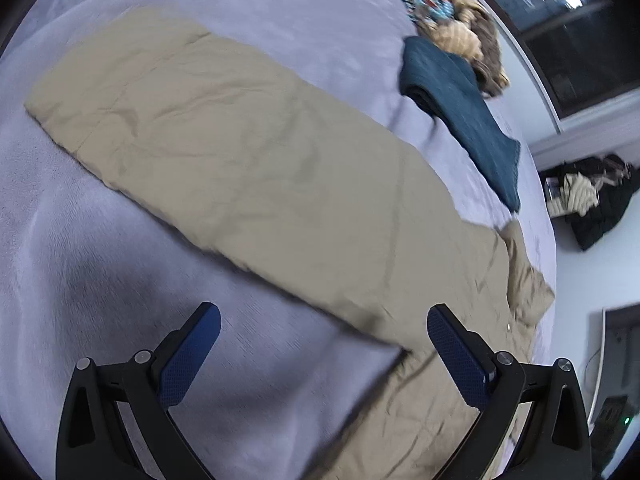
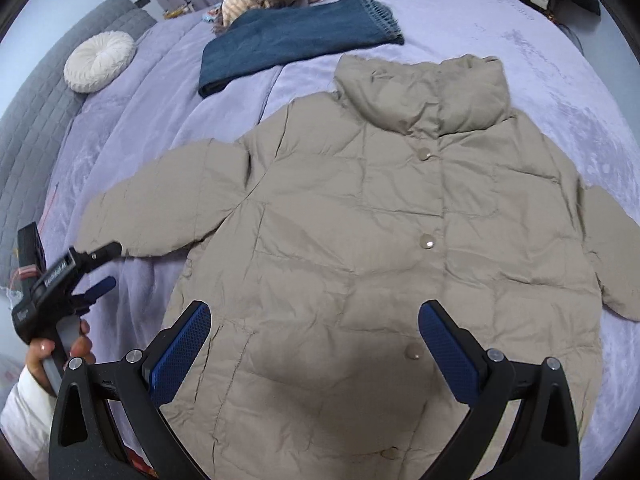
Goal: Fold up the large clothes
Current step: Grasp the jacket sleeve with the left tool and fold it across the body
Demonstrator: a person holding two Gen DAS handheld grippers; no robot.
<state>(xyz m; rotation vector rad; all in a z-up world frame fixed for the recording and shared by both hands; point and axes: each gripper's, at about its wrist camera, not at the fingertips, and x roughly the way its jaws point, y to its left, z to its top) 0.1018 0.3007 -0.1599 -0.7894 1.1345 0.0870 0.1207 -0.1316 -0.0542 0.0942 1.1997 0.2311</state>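
Both grippers, left gripper (image 1: 324,324) and right gripper (image 2: 314,322), spread, empty; beige jacket (image 2: 360,240) hem cut off.

Dim, cool indoor light; motion blur in left view, right view sharper; soft shadow on coat (image 2: 360,232); fisheye-warped, dark-vignetted edges.

Beige quilted jacket (image 2: 360,240), lavender bedspread (image 2: 500,20), teal-blue scarf (image 2: 296,40), cream round cushion (image 2: 99,61)
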